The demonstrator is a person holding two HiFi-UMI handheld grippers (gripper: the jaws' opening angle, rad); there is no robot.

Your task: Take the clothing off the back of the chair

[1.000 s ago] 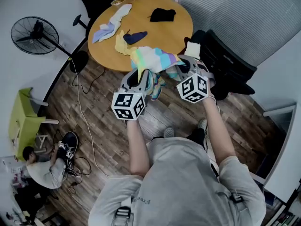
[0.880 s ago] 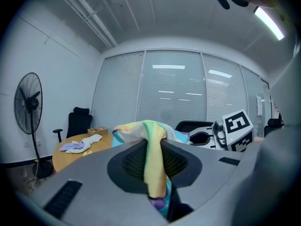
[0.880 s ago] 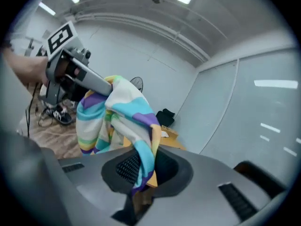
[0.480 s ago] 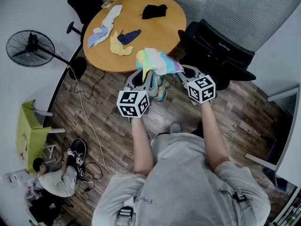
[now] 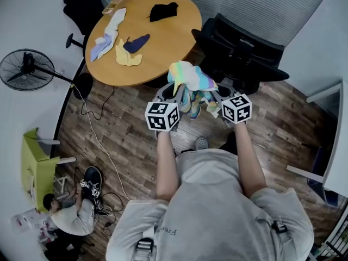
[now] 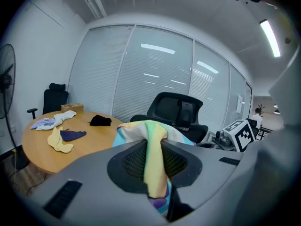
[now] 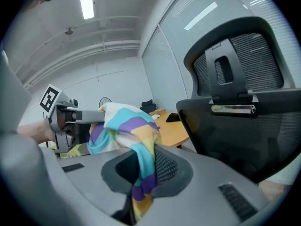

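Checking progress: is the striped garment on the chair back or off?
Off: left gripper and right gripper hold the striped garment bunched, apart from the chair.

Grey T-shirt (image 5: 217, 200) worn, buckled straps (image 5: 142, 247) at shoulders, left hand-held gripper (image 5: 175, 94) and right hand-held gripper (image 5: 216, 95) topped by black-and-white marker cubes (image 5: 162, 116).

Pretty standard office room: dark wood-plank floor (image 5: 125, 140), round light-wood table (image 5: 163, 42), black pedestal fan (image 5: 24, 69) by the white wall (image 5: 32, 15), lime-green chair (image 5: 35, 165), blind-covered glass partitions (image 6: 155, 79), and a long ceiling strip light (image 6: 270, 36).
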